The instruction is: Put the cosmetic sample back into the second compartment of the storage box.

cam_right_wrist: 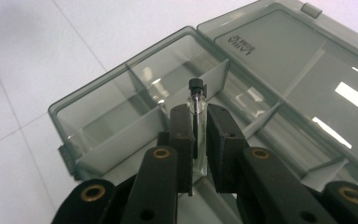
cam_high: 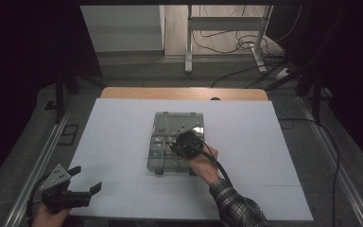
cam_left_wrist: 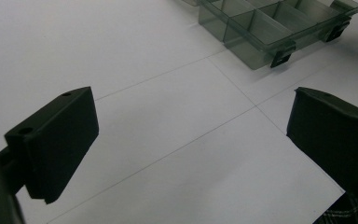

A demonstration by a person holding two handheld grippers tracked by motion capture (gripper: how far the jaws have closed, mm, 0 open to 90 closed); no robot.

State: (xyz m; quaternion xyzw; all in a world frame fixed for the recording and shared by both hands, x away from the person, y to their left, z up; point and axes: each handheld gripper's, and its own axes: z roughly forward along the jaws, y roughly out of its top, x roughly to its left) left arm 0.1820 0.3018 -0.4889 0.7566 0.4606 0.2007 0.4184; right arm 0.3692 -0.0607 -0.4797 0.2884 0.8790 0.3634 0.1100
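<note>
- While it sits over the clear plastic box (cam_right_wrist: 135, 116) in the middle of the frame, the right tool (cam_right_wrist: 198, 140) pinches a small glass bottle (cam_right_wrist: 198, 126) with a black cap.
- The box lies open on the white tabletop (cam_high: 123, 142), with its lid (cam_right_wrist: 298, 79) flat at the upper right.
- At the lower left, the left tool (cam_high: 78, 189) is spread wide and holds nothing.

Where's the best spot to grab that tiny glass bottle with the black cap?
Around its glass middle, below the black cap, as the right gripper does now. The small vial is thin and round, so a jaw on each side, coming from above the open box, probably holds it steadiest.
</note>
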